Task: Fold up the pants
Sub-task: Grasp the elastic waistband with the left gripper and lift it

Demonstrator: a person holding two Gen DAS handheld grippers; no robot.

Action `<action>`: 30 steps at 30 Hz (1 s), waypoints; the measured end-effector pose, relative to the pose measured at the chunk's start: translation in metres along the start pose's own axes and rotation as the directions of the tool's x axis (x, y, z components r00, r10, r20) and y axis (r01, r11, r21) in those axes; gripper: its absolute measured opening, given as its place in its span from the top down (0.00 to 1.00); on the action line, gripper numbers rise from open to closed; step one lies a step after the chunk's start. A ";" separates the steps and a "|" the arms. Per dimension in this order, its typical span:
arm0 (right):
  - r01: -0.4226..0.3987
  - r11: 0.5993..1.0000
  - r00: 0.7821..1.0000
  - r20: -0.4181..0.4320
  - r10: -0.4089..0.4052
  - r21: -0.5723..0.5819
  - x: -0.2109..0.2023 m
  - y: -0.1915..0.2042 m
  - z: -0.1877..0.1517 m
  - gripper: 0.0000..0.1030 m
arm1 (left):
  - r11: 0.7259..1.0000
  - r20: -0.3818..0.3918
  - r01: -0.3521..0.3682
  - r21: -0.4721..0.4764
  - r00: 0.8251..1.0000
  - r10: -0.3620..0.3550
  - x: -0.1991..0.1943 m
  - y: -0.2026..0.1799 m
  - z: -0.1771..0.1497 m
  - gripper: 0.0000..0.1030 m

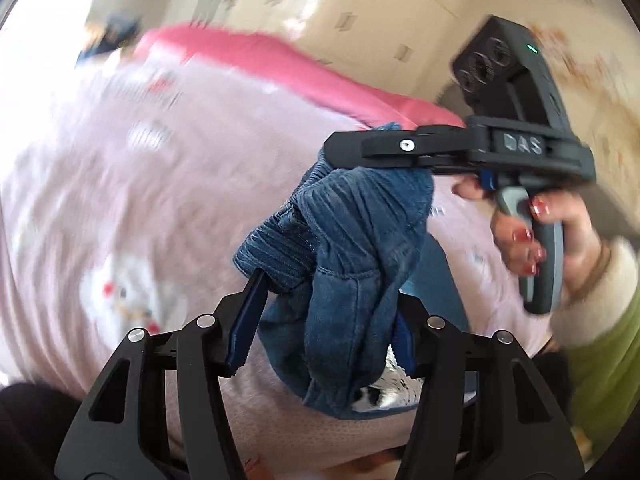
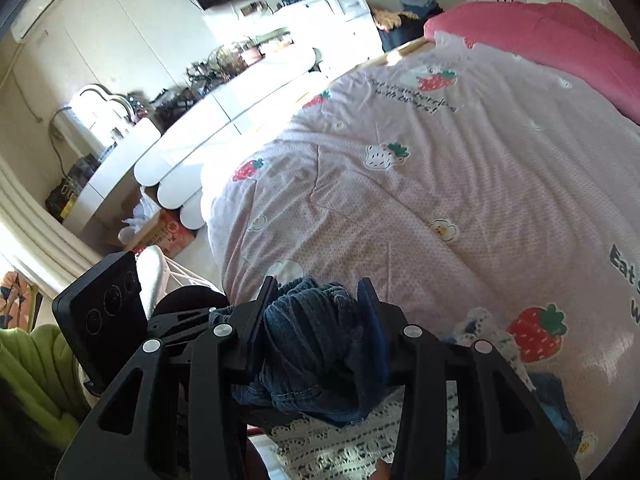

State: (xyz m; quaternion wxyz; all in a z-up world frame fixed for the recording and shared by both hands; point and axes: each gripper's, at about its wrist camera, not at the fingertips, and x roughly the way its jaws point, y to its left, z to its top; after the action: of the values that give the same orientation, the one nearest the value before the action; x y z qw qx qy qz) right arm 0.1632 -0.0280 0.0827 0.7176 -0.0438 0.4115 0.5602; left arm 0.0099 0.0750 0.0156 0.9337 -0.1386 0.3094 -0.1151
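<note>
The left gripper [image 1: 324, 320] is partly closed on a bunch of the blue denim pants [image 1: 352, 240]; the ribbed waistband sits against its left pad and the cloth fills the gap between the two fingers, hanging down in front of them. The same bundle runs up to the right gripper [image 1: 344, 156], seen side-on in the left wrist view, which has the other part of the waistband clamped at its tip. In the right wrist view the right gripper [image 2: 320, 320] is narrowed on a thick wad of denim, both blue pads pressing into the pants [image 2: 308, 340]. A hand [image 1: 532, 228] with red nails grips the right handle, with a cream cuff and green sleeve [image 1: 600, 360] behind. The pants are lifted above the pink strawberry-print quilt [image 2: 440, 168] on the bed, with a darker pink blanket [image 2: 540, 36] along its far edge, and a white crocheted cloth [image 2: 340, 444] lies below the right gripper
</note>
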 end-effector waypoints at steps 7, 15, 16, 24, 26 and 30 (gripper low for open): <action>0.044 0.999 0.993 0.113 -0.045 0.018 -0.045 -0.029 -0.065 0.59 | 0.960 -0.006 -0.027 0.277 1.000 0.030 0.007 -0.072 -0.010 0.47; 0.134 0.968 0.988 0.051 -0.149 0.214 -0.037 -0.075 -0.112 0.59 | 0.923 -0.149 0.108 0.369 0.987 -0.056 0.051 -0.115 -0.028 0.39; 0.122 0.967 0.987 0.072 -0.141 0.224 -0.045 -0.076 -0.114 0.59 | 0.923 -0.178 0.118 0.366 0.983 -0.055 0.057 -0.117 -0.033 0.39; -0.032 0.987 0.969 0.246 -0.008 0.159 -0.077 -0.021 -0.073 0.59 | 0.946 -0.243 0.160 0.281 0.966 -0.091 0.068 -0.101 -0.042 0.37; -0.054 0.992 0.972 0.234 0.026 0.115 -0.069 -0.002 -0.060 0.59 | 0.940 -0.235 0.177 0.290 0.966 -0.109 0.063 -0.100 -0.042 0.33; -0.031 0.997 0.990 0.140 0.021 0.066 -0.037 0.021 -0.036 0.65 | 0.931 -0.225 0.216 0.295 0.963 -0.152 0.045 -0.095 -0.044 0.29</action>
State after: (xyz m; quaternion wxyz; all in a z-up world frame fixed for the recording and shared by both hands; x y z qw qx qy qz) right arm 0.1248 -0.0679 0.0912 0.7383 0.0252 0.3796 0.5570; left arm 0.0060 -0.0354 -0.0118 0.8933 -0.0031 0.3639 -0.2637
